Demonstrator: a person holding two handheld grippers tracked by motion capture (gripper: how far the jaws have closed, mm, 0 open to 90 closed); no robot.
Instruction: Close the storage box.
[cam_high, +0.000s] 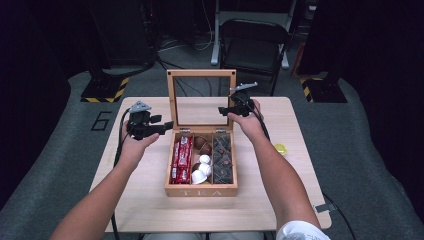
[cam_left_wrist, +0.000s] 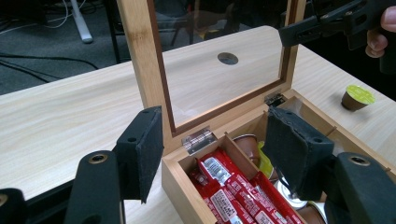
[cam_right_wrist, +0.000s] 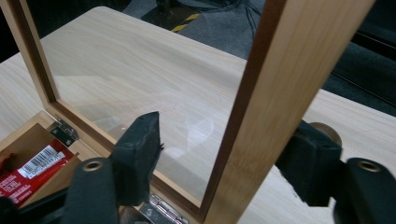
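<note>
Right gripper (cam_high: 223, 111) straddles the right stile of the upright lid (cam_right_wrist: 261, 107), jaws apart either side, pads not yet pressing on it. Left gripper (cam_high: 167, 125) hangs open by the lid's left edge, holding nothing. Tea box (cam_high: 201, 190) sits mid-table (cam_high: 145, 190), its lid standing at the back. Judged: the wood frame is stiff and gives a sound purchase at the stile; the glazed pane is fragile and slick, the small hinges (cam_left_wrist: 198, 140) weak. "TEA" reads on the box front. Red sachets (cam_left_wrist: 233, 191) carry barcodes, print illegible.
</note>
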